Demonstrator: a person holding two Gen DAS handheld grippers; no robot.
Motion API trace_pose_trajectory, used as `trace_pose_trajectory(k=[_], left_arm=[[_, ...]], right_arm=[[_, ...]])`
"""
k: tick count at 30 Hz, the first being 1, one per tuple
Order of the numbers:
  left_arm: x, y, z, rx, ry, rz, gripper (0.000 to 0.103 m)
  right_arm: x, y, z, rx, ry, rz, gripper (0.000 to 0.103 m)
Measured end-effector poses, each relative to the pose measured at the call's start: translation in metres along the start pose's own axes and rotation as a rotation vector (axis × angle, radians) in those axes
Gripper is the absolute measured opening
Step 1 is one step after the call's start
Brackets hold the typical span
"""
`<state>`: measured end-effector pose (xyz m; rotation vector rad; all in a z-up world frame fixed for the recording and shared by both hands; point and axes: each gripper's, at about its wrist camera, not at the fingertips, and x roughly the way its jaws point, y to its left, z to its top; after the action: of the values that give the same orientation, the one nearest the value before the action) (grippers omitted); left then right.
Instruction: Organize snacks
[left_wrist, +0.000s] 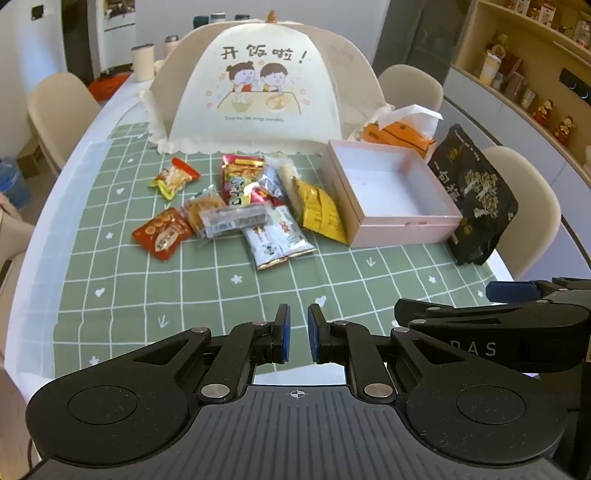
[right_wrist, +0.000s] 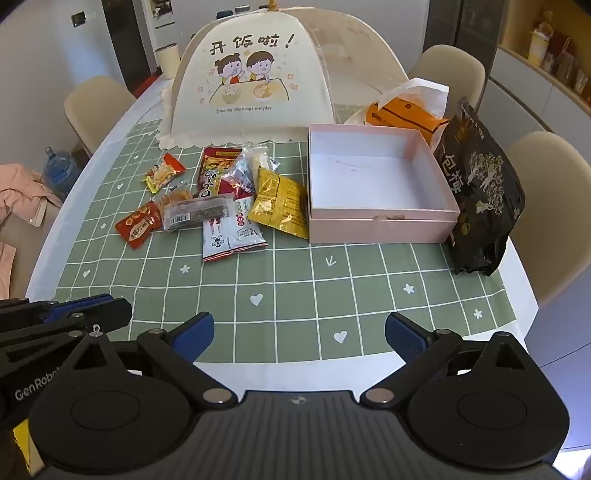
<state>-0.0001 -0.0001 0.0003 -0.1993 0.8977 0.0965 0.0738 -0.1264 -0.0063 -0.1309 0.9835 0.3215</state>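
The snack packets (right_wrist: 218, 199) lie in a loose heap on the green checked cloth (right_wrist: 295, 295), overlapping one another, directly in front of the cream food cover (right_wrist: 251, 81). Just right of the heap stands the pink box (right_wrist: 382, 230), open and with nothing in it; the yellow packet (right_wrist: 280, 203) at the heap's right edge touches or nearly touches its left wall. A large black bag (right_wrist: 480, 184) leans against the box's far right side.

Both grippers hang over the near edge of the table, well apart from the heap, tilted down toward it. The right gripper (right_wrist: 299, 336) has its jaws spread wide with nothing between them. The left gripper (left_wrist: 298, 332) has its pads drawn close together, gripping nothing (a narrow gap shows).

Judgement: the heap lies ahead and left of the right gripper, ahead of the left; the box is ahead and right. The white packet (right_wrist: 231, 236) lies nearest, its long axis running roughly away from the grippers. The right gripper, already spread, appears better placed for the first pick.
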Motion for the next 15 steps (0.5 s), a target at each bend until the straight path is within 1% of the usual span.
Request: trace_pose_trajectory(k=[6,7,10,11,15], left_arm=[[-0.005,-0.001,-0.002,0.001,-0.020,0.010,0.014],[0.003,-0.002,-0.008,-0.003,-0.002,0.006,0.014],[0.003,-0.003,-0.013,-0.007,-0.003,0.009,0.014],[0.004,-0.002,-0.008,-0.014,0.007,0.006,0.014],[0.003,-0.005,-0.012,-0.013,0.001,0.008,0.014]], right_arm=[[0.005,-0.004,-0.002,0.003,0.003,0.008,0.099],[0.006,-0.003,-0.006,0.002,0.000,0.009,0.099],[0.006,-0.002,-0.004,0.002,0.004,0.004,0.099],[0.006,-0.001,-0.003,0.001,0.005,0.003,0.099],[0.003,-0.004,-0.005,0.005,0.007,0.009,0.099]])
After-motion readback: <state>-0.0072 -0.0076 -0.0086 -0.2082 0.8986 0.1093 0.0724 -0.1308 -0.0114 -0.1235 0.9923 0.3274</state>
